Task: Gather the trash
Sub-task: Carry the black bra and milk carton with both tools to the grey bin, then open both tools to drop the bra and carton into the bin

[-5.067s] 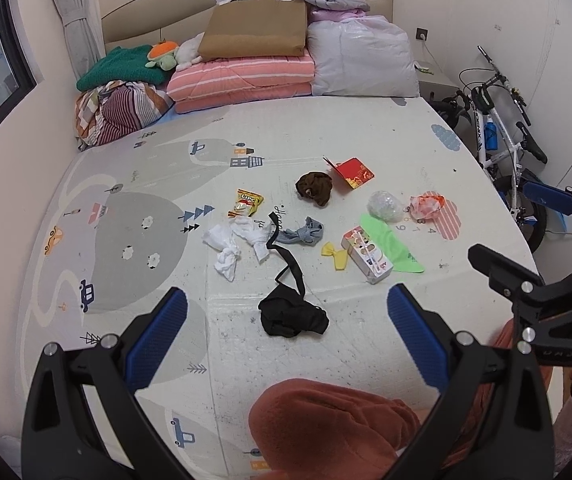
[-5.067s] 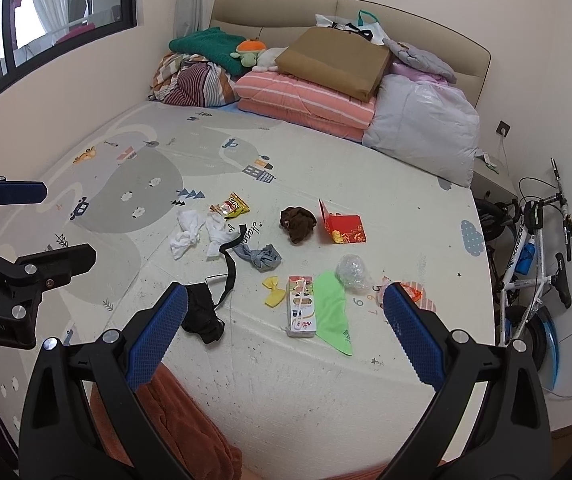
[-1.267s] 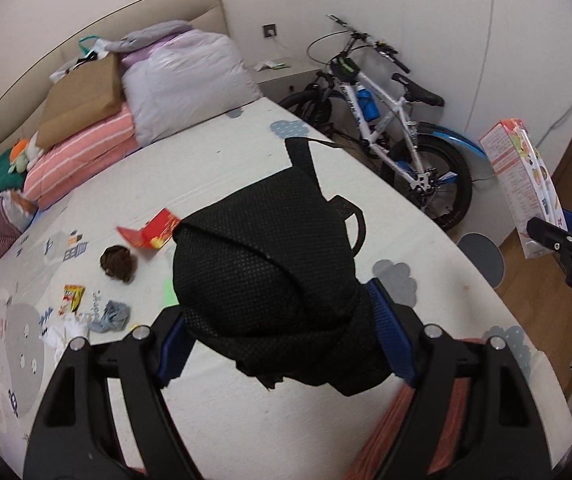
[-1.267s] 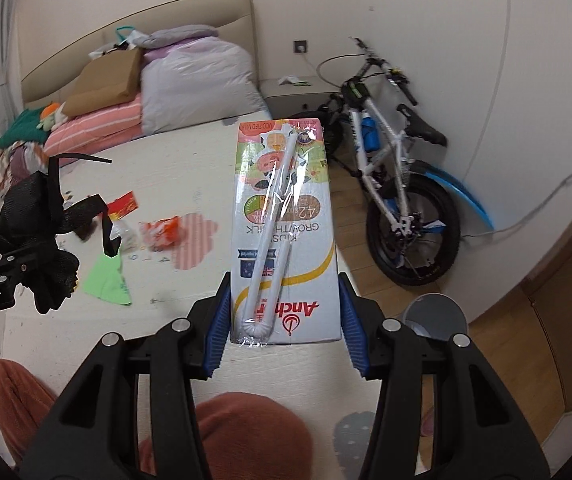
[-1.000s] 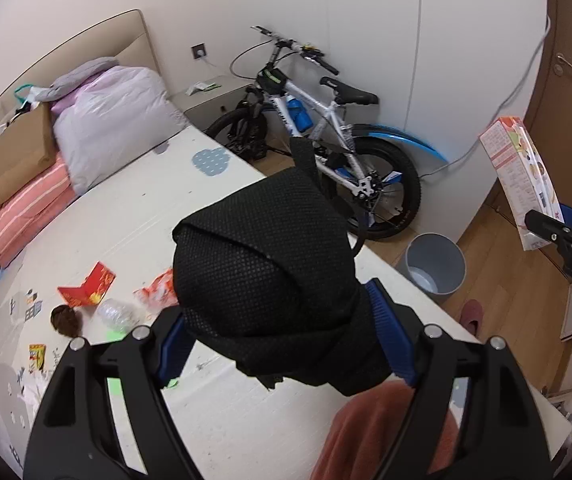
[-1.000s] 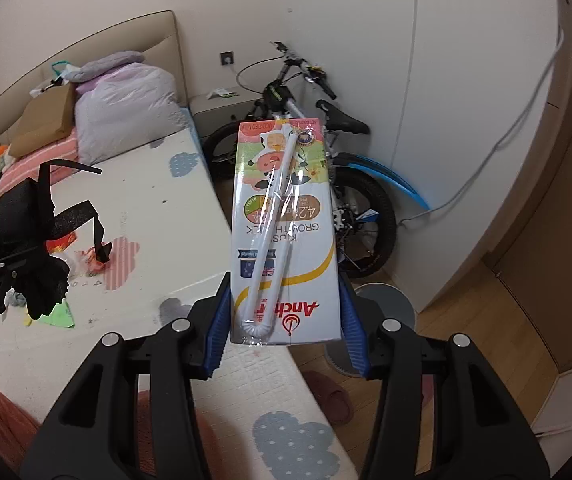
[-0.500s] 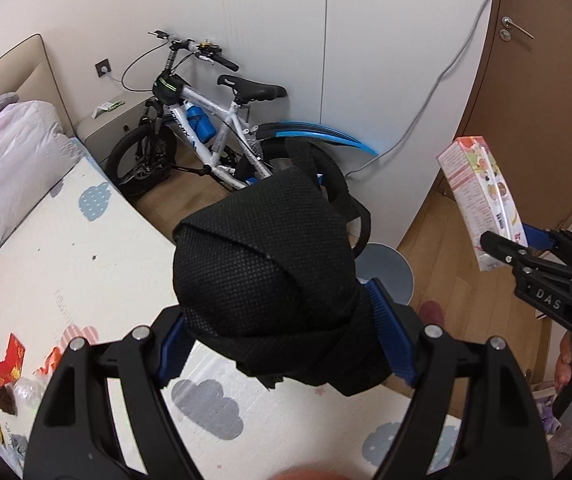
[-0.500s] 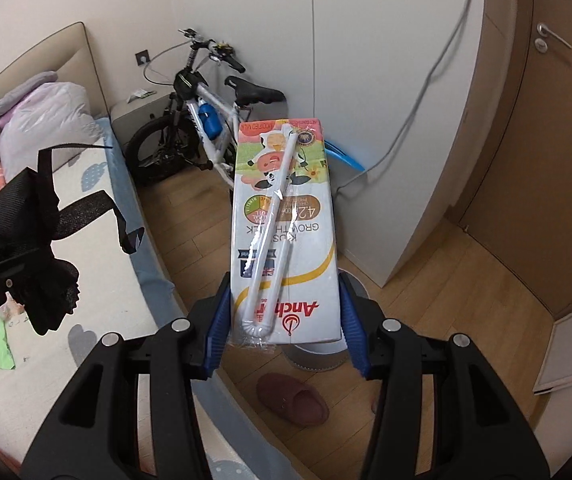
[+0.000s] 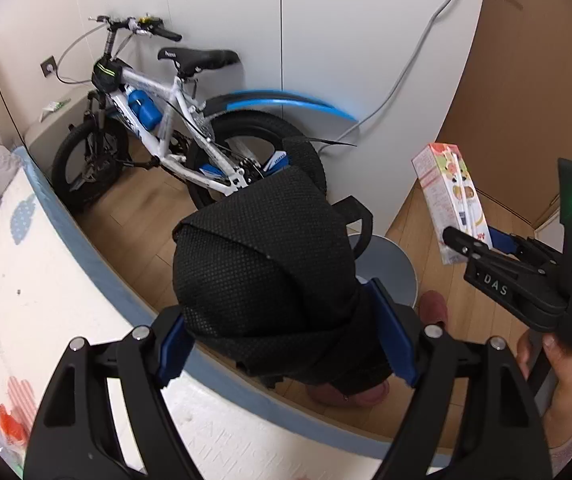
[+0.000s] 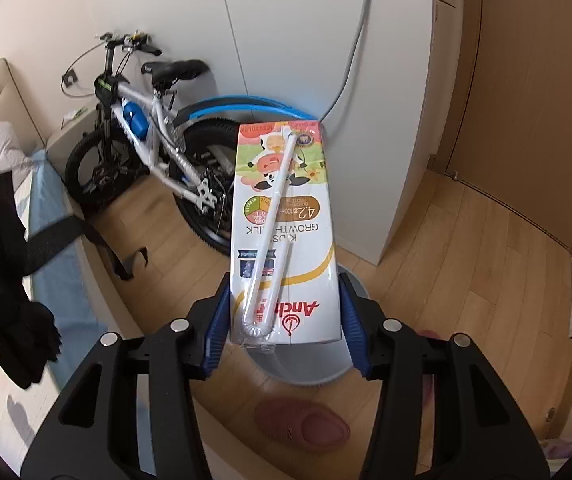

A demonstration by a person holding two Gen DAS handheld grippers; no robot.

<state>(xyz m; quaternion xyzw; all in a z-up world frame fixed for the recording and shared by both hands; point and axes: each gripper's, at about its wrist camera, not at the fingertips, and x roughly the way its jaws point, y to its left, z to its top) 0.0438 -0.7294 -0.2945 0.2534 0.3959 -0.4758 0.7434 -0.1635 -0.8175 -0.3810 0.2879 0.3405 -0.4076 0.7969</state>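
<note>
Right gripper (image 10: pixel 286 322) jaws just easing off milk carton (image 10: pixel 284 232) over bin (image 10: pixel 306 368) | left gripper (image 9: pixel 286 344) clamps black bag (image 9: pixel 262 264) | your carton may clip the bin's rim and bounce out.

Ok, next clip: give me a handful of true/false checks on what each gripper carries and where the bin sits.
1. The left gripper holds a bundle of black mesh fabric. True.
2. The right gripper carries a red packet. False: a milk carton stands between its blue pads, whose jaws have just been opening.
3. A straw in clear wrap lies on the carton's face. True.
4. The grey waste bin sits on the play mat. False: it stands on the wooden floor, below the carton.
5. The bicycle lies flat on the floor. False: it stands upright by the wall.
</note>
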